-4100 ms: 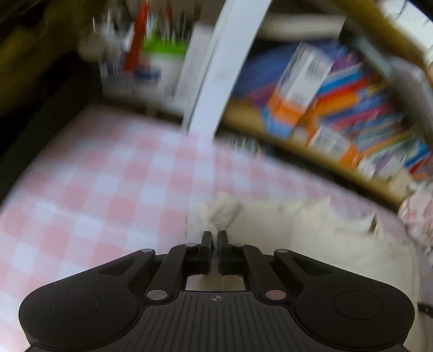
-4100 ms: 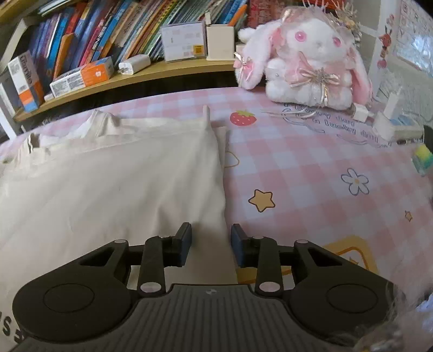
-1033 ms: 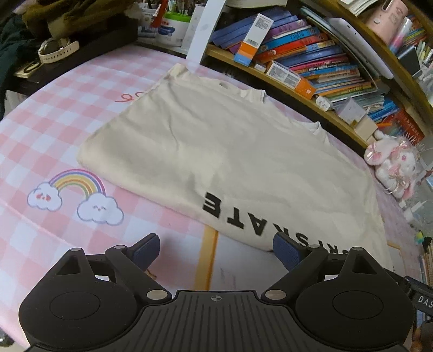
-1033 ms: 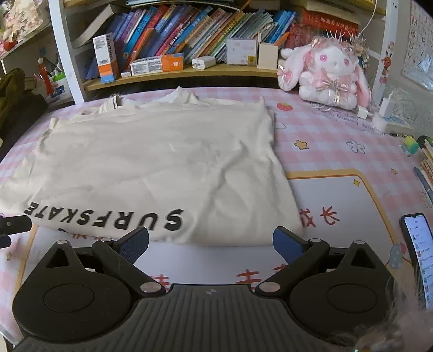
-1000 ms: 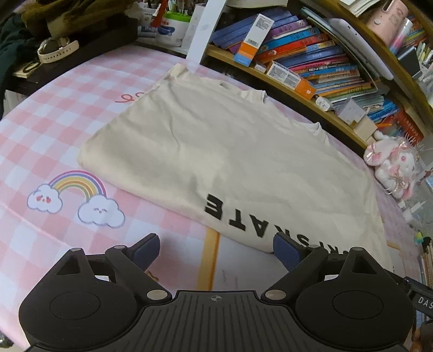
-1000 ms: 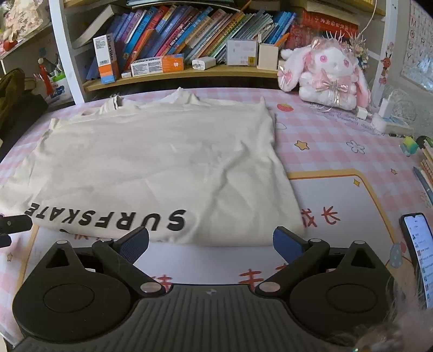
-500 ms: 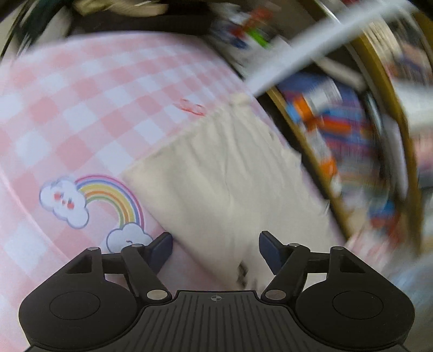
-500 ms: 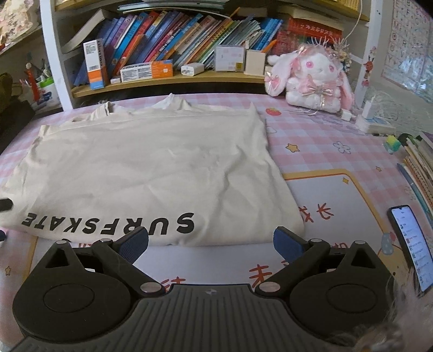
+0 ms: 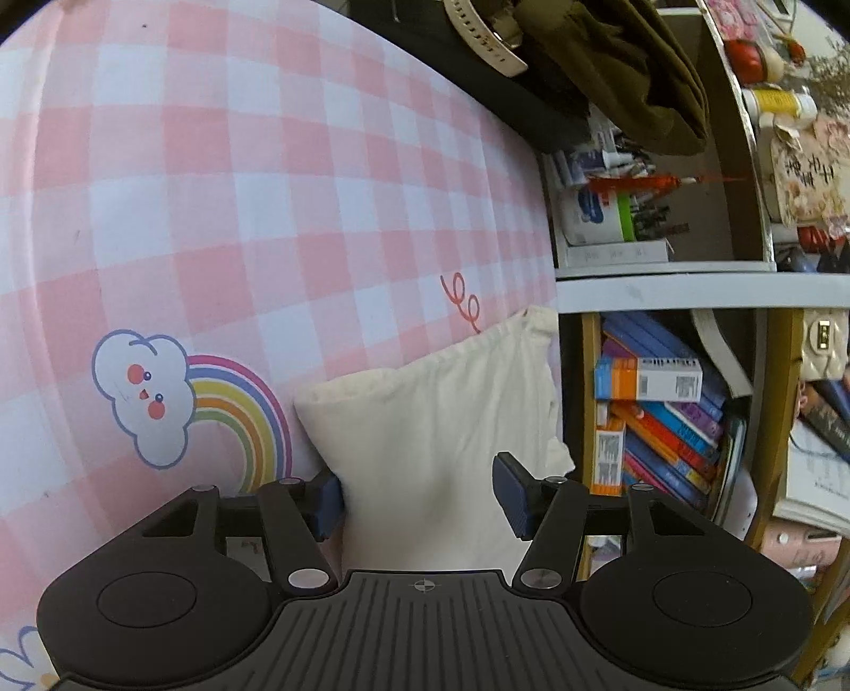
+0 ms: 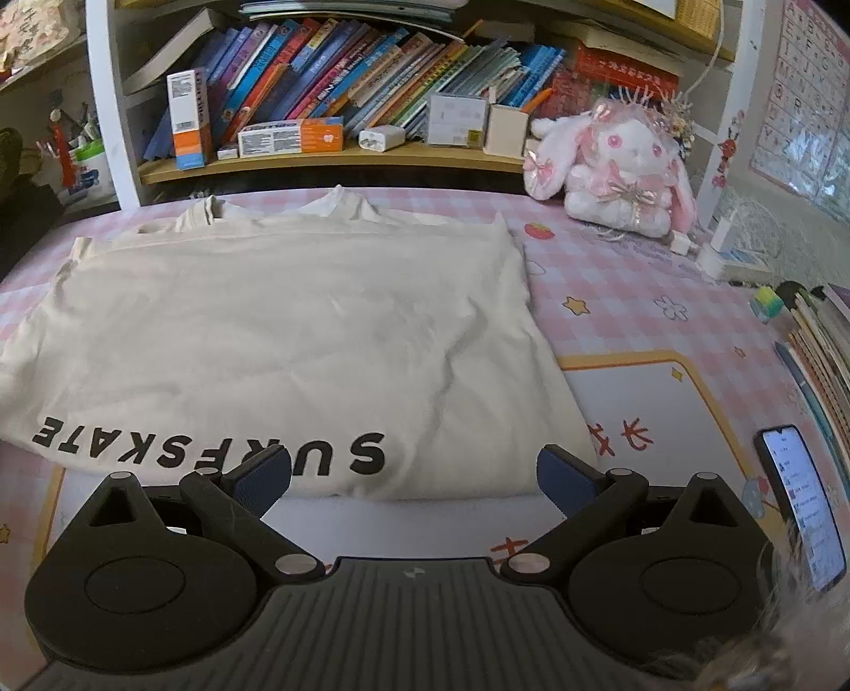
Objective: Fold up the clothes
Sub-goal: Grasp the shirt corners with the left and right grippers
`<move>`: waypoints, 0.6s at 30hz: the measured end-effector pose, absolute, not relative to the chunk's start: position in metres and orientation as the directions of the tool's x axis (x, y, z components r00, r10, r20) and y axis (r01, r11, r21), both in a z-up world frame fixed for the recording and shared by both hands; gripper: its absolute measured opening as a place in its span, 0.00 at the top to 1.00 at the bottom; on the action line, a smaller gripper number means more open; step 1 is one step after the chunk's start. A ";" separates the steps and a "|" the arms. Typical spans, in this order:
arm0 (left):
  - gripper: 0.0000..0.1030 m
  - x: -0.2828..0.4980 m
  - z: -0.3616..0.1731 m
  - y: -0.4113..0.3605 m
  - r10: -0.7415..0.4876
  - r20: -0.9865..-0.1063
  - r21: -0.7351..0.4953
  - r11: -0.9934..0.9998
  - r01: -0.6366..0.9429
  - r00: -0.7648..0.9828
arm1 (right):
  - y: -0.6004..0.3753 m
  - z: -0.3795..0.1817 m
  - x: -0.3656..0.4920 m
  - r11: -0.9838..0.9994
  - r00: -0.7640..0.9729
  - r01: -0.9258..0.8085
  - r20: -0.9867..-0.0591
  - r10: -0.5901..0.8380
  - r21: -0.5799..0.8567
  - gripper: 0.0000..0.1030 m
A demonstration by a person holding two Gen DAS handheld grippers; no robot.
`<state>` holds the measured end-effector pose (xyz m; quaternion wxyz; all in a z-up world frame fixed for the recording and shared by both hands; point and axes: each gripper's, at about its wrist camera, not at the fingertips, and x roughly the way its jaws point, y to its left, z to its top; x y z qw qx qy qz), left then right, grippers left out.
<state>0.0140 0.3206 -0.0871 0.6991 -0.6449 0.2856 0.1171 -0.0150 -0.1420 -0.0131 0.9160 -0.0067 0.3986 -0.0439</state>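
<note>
A cream T-shirt (image 10: 276,329) with black SURFSKATE lettering lies flat and folded on the pink checked table cover (image 10: 664,329). My right gripper (image 10: 414,478) is open and empty, just in front of the shirt's near edge by the lettering. In the left wrist view the shirt's left corner (image 9: 435,420) lies between the open jaws of my left gripper (image 9: 417,499). Its left fingertip (image 9: 326,502) sits at the shirt's edge next to a rainbow print; the jaws hold nothing.
A bookshelf (image 10: 345,154) with books and boxes runs along the table's far edge. A pink plush rabbit (image 10: 616,165) sits at the back right. A phone (image 10: 802,505) and stacked books (image 10: 818,345) lie at the right. Dark clothes and a watch (image 9: 483,37) lie at the far left.
My left gripper has swung left and dropped to the shirt's left corner, its jaws somewhat narrower but open. My right gripper has barely moved and stays open.
</note>
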 end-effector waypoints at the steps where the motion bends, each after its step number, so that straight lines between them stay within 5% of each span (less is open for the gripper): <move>1: 0.44 0.014 -0.088 0.321 -0.203 -0.547 -0.837 0.129 -0.532 0.812 | -0.141 -0.013 -0.013 0.996 0.677 0.070 -0.731 -0.083 -0.048 0.03; 10: 0.45 0.014 -0.096 0.322 -0.184 -0.522 -0.852 0.085 -0.516 0.833 | -0.136 -0.015 -0.001 0.998 0.662 0.025 -0.747 -0.062 -0.061 0.03; 18: 0.86 0.007 -0.108 0.317 -0.127 -0.549 -0.835 0.056 -0.547 0.826 | -0.137 -0.011 0.029 0.997 0.652 -0.054 -0.758 -0.008 -0.057 0.03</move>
